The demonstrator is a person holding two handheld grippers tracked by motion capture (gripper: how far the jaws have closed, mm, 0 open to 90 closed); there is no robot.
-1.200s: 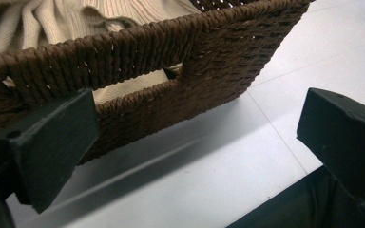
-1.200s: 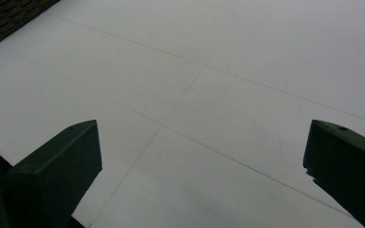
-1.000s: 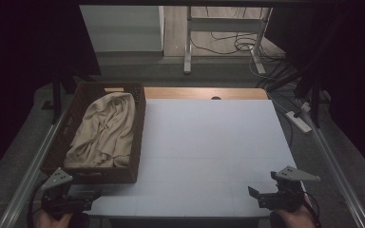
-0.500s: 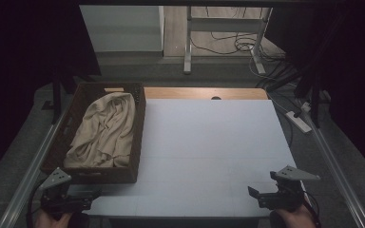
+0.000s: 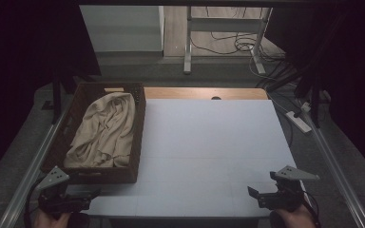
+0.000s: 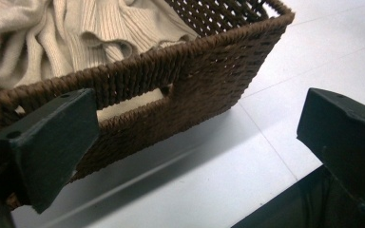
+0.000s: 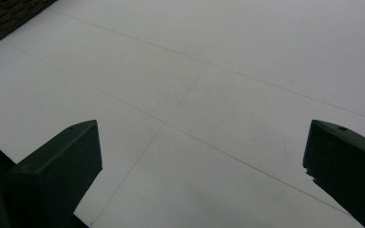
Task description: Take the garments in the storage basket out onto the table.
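Nothing much moves across this last second: the white worktop (image 5: pixel 209 152) lies bare through its middle, same as a moment ago, and both hands hang back at its near edge. The woven basket (image 5: pixel 100 137) sits on the worktop's left side, exactly where it was, with the beige knitted garment (image 5: pixel 105 130) heaped inside it and untouched (the folds look identical to a second back). So the work, as I read it, hasn't really started; this is the pause before a reach.

The left claw (image 6: pixel 195 156) stays just in front of the basket's near wall, its jaws spread wide, one jaw close by the handle slot (image 6: pixel 133 102) but not gripping it. Over on the other side, the right claw (image 7: pixel 199 171) also holds wide open with nothing between its jaws, well apart from the basket, pointing over plain worktop. The left one looks best placed to go for the garment first.
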